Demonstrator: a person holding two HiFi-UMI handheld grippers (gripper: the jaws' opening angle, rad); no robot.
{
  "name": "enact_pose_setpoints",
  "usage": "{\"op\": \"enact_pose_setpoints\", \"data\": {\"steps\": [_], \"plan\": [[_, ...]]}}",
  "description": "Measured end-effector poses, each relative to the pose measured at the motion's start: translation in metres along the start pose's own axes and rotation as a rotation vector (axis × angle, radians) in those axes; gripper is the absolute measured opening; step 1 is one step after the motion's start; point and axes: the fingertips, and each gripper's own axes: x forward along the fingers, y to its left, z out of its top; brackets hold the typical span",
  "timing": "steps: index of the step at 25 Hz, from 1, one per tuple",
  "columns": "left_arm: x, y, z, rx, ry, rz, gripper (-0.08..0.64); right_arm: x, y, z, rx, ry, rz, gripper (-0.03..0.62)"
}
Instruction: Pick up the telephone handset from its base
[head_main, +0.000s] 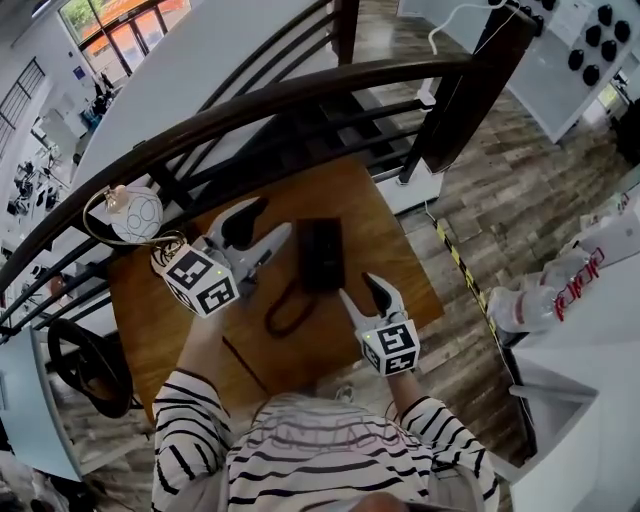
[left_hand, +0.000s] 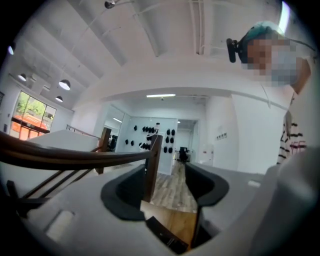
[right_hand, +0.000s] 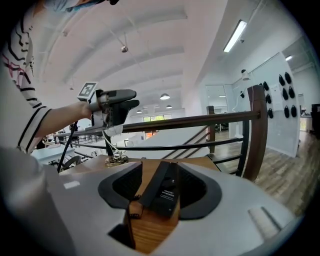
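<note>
A black telephone lies on the wooden table, and its coiled cord loops toward me. In the right gripper view the handset rests along the left side of the base. My left gripper hovers open just left of the phone and holds nothing. In its own view only a corner of the telephone shows low between the jaws. My right gripper is open near the phone's front right corner, apart from it. It looks along the telephone between its empty jaws.
A dark wooden railing curves behind the table. A white globe ornament on a brass ring stands at the table's far left corner. A black wheel-shaped object sits left of the table. Yellow-black tape marks the floor at right.
</note>
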Motion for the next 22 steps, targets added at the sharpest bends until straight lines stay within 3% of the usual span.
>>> {"op": "enact_pose_setpoints", "data": {"steps": [10,22], "plan": [[0.044,0.075,-0.115,-0.229,0.135,0.033,0.258,0.062,-0.025,-0.03,-0.036,0.086,-0.028,0.201],[0.057,0.114,-0.252,-0.538,0.305,0.078,0.272,0.139,-0.038,-0.087,-0.235,0.27,-0.007,0.206]]}}
